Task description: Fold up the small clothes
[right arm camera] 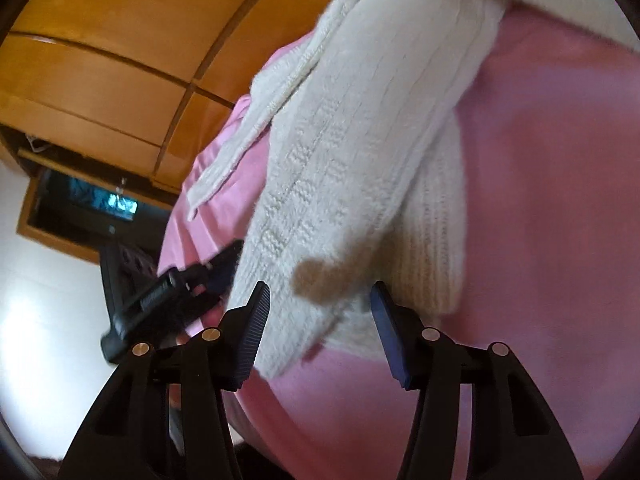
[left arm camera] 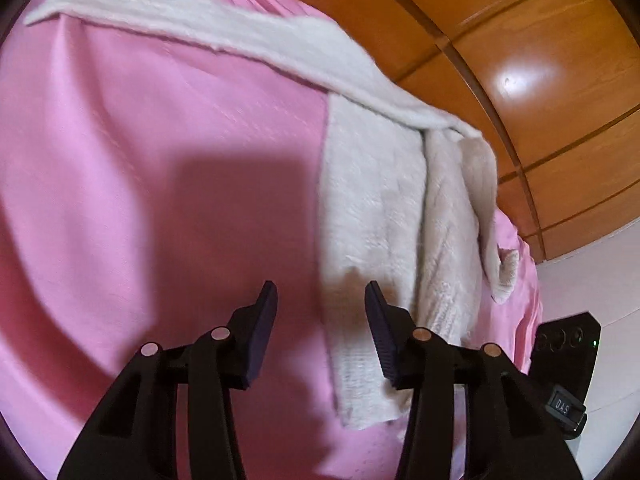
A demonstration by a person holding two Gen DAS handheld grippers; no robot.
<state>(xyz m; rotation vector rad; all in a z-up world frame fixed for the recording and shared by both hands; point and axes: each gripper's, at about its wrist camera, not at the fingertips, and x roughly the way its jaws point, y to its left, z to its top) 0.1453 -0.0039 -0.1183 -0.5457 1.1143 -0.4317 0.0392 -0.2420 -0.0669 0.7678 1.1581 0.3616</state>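
A cream-white knitted sweater [left arm camera: 372,200] lies on a pink bedsheet [left arm camera: 160,140] that fills most of both views. In the left wrist view the garment's body runs down the right-centre of the frame, and one long sleeve stretches from there across to the upper left. The left gripper [left arm camera: 321,300], black with dark ribbed pads, sits at the bottom centre with its fingers spread wide and nothing between them. The sweater's near edge shows in the gap and behind the right finger; whether the pads touch the knit I cannot tell, as the picture is blurred. A dark shadow falls on the sheet left of centre.

In the right wrist view the sweater [right arm camera: 352,168] runs diagonally from the top right down to the bottom centre, with a narrow ribbed strip trailing off to its left. The right gripper [right arm camera: 320,302] at the bottom centre is likewise wide open and empty, the garment's lower end lying in the gap between its fingers and a small shadow on the knit just above. The other gripper shows at the left middle, beside the sweater's left edge. Glossy orange-brown wooden panels [right arm camera: 120,40] fill the upper left.
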